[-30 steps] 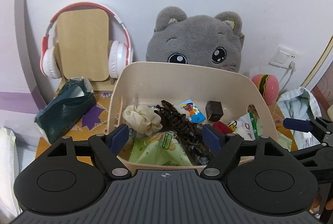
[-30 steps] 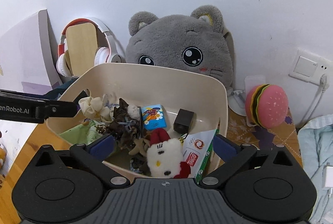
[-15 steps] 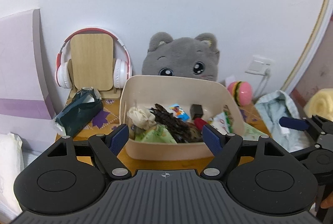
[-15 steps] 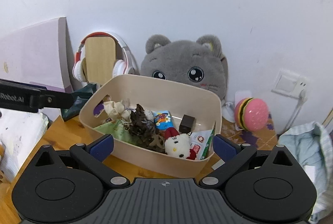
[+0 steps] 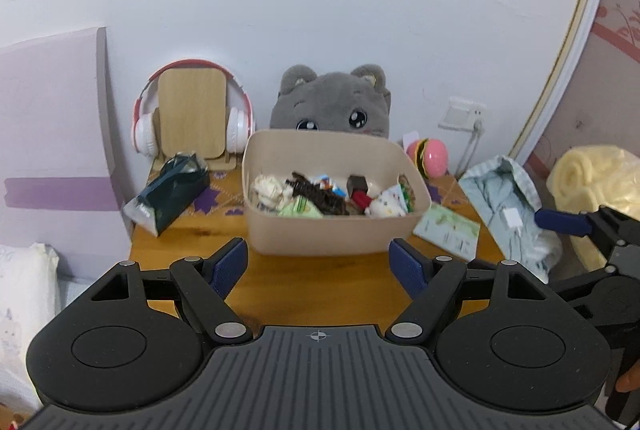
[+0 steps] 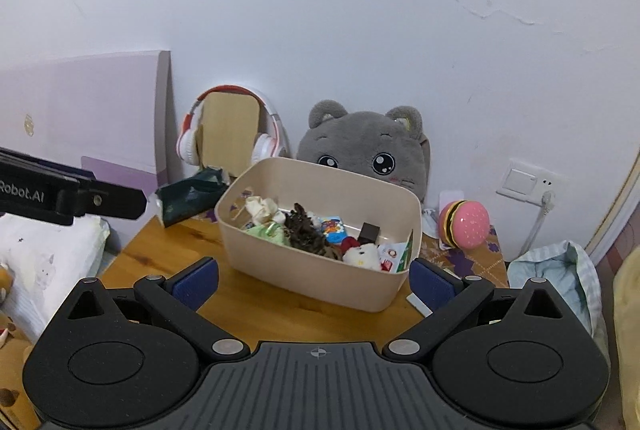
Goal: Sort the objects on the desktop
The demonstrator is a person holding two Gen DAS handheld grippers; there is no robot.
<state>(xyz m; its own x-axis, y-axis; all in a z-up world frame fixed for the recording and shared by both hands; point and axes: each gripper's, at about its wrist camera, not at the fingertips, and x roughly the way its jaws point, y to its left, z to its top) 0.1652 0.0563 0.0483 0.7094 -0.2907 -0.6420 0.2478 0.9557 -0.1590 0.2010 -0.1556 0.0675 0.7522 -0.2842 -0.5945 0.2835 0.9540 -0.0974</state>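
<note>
A beige bin sits on a wooden table, near the wall. It is full of small things: a cream hair tie, a brown hair clip, a little white plush toy and a small dark box. Behind the bin sits a big grey cat plush. White and red headphones hang on a wooden stand beside it. A pink burger toy is by the wall too. The left gripper has its two blue fingers spread wide with nothing between them. The right gripper is spread wide too and holds nothing. Both are in front of the bin and do not touch it
</note>
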